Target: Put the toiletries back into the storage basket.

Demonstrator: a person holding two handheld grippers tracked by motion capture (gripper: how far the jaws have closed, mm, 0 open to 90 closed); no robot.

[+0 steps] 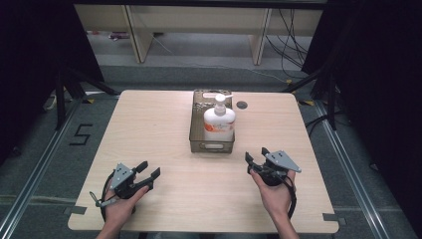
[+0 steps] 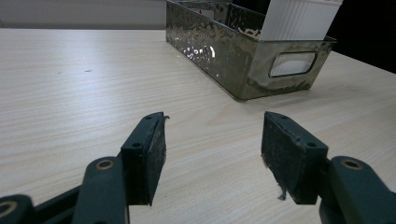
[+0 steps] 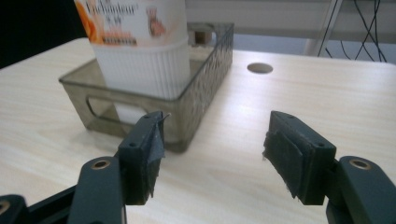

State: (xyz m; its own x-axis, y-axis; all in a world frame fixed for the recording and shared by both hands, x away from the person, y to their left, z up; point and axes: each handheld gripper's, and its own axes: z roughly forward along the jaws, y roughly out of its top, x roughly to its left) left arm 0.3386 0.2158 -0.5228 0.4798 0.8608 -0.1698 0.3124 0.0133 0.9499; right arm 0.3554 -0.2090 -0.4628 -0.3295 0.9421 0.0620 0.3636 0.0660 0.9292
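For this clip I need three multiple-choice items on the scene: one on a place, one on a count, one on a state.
1. Where is the pump bottle?
A. Upright in the bin, at its near end
B. Lying on the table beside the bin
C. Held in the left gripper

2. How many bottles stand in the bin?
A. One
B. Two
C. Three

3. How do the jaws of the left gripper and the right gripper stand?
A. Both shut
B. Both open and empty
C. One clamped on the bin

Key: 1 A, the high view shows it standing inside the near end. 2 A, a single bottle is there. 3 B, both gripper views show parted jaws with bare table between them.
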